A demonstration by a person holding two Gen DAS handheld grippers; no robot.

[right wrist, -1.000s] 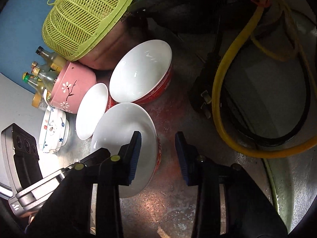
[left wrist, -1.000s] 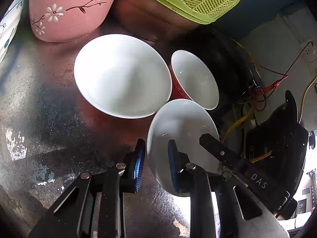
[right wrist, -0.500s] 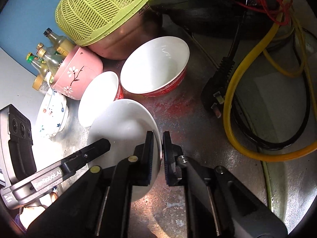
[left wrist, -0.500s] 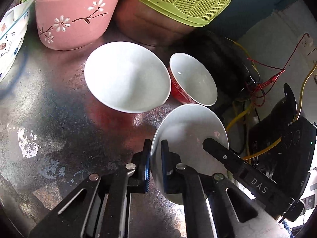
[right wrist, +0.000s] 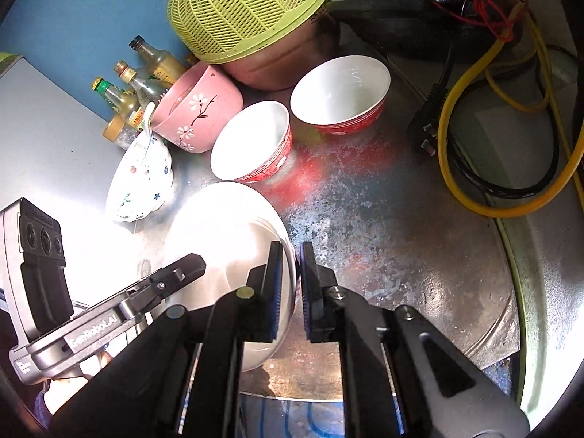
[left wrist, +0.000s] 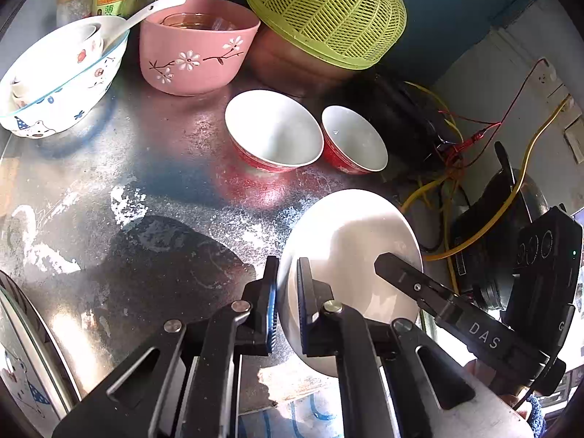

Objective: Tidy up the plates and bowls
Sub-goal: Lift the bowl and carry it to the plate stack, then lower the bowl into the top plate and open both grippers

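Note:
Both grippers are shut on the rim of one white-lined bowl (left wrist: 357, 255), held lifted above the metal table (left wrist: 164, 197). My left gripper (left wrist: 286, 299) pinches its left rim. My right gripper (right wrist: 290, 284) pinches the opposite rim, where the bowl (right wrist: 226, 233) shows bright white. Two red bowls with white insides stand side by side on the table, one (left wrist: 273, 135) left and one (left wrist: 354, 138) right; in the right wrist view they sit further back (right wrist: 252, 138) (right wrist: 339, 91).
A pink flowered bowl (left wrist: 197, 43), a white patterned bowl with a spoon (left wrist: 62, 73), bottles (right wrist: 138, 84) and a green basket over a metal pot (left wrist: 328, 11) line the back. Yellow cable (right wrist: 474, 116) and a black plug (right wrist: 423, 135) lie to the right.
Both grippers closed on the bowl's rim, then lifted it up and back toward me. The two red bowls now sit farther away.

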